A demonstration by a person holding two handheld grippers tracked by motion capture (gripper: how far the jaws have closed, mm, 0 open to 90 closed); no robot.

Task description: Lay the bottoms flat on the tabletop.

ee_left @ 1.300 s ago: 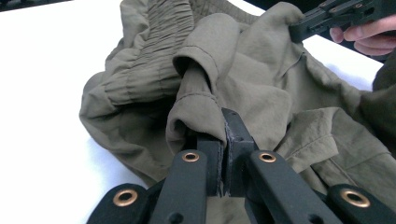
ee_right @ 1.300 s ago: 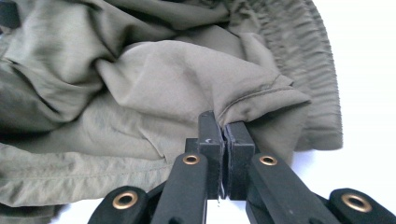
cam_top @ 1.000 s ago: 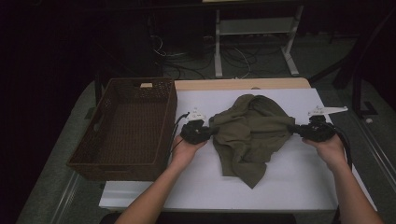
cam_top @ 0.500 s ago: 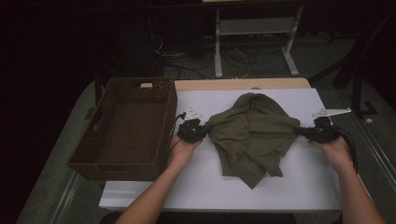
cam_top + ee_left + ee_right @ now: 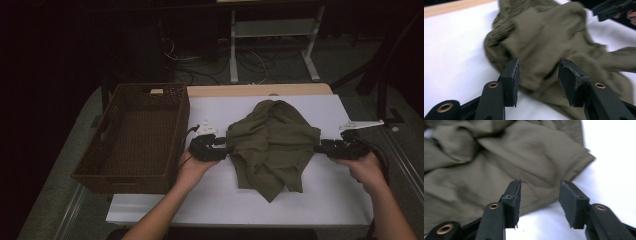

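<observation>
- Nearest the person, the forearms come in low and each hand holds a pair of tongs at an edge of the olive garment, which lies crumpled in a heap on the white tabletop.
- The left tongs sit at the cloth's left edge; in the left gripper view the jaws stand apart with a bulge of fabric between them, not pinched.
- The right tongs sit at the right edge; in the right gripper view the jaws also gape, a corner of the cloth just ahead and partly between them.
- Judged from this, the step in hand is taking hold of the garment at two opposite sides, probably to spread or lift it.
- The next move likely calls for easing each pair forward over a single layer and closing; the bunched folds could make the grip catch several layers.
- Farther left, the brown wicker basket stands beside the garment, well clear of it.
</observation>
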